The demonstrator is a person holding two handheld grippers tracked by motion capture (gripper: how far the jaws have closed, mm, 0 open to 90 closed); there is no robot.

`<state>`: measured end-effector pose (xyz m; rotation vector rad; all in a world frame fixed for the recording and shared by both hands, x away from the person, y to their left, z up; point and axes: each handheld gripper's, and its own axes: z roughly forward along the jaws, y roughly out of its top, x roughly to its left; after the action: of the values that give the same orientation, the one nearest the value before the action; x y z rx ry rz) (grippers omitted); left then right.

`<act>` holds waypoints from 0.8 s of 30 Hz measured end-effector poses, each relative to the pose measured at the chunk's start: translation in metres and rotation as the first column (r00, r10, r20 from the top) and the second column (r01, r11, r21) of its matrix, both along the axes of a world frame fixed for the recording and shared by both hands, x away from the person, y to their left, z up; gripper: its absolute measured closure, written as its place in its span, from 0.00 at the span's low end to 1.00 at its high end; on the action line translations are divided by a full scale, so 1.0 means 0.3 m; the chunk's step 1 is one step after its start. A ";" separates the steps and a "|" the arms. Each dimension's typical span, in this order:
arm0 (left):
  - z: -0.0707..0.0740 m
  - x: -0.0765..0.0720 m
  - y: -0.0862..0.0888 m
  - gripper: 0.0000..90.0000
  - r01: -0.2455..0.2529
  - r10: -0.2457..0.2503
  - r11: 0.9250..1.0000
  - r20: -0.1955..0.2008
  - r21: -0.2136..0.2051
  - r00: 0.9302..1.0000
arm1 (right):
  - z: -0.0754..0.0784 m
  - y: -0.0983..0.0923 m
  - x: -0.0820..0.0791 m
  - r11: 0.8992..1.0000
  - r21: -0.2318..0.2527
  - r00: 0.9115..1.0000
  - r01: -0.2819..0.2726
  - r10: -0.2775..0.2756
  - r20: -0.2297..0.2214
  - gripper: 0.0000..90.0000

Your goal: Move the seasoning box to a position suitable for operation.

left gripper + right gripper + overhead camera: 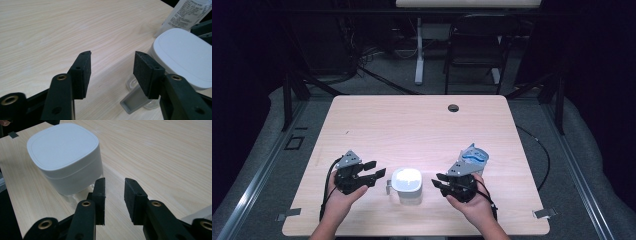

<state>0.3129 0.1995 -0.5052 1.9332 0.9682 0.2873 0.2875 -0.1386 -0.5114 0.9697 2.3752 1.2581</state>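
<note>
- Sitting near the front edge of a light wooden table (422, 120), midway between the two grippers: a white container (407, 185) with a rounded-square white lid, over a clear base.
- Sticking out from the container's left side at table level: a small grey latch tab (133, 100), lying flat on the wood.
- Hovering just left of the container, held in the person's left hand: the left gripper (374, 173), pointing right toward it.
- Standing wide apart with nothing between the pads but bare wood: the left gripper's jaws, seen close in the left gripper view (112, 72); not touching the container or the tab.
- Hovering just right of the container, held in the person's right hand: the right gripper (439, 181), pointing left toward it.
- Standing narrowly parted and gripping nothing: the right gripper's jaws in the right gripper view (114, 195), with the container just beyond the left pad and apart from it.
- Lying beyond the right gripper on the table: a white and blue bottle (475, 156), its printed label showing at the top right of the left gripper view.
</note>
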 end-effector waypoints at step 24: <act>0.118 0.024 -0.055 0.94 0.111 -0.111 0.994 0.035 0.005 0.993 | 0.063 0.055 0.063 0.999 -0.037 0.999 -0.037 0.039 0.033 0.92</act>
<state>0.3202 0.1831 -0.4697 1.9703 0.8338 0.2580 0.3064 -0.1221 -0.4926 0.8901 2.3931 1.2308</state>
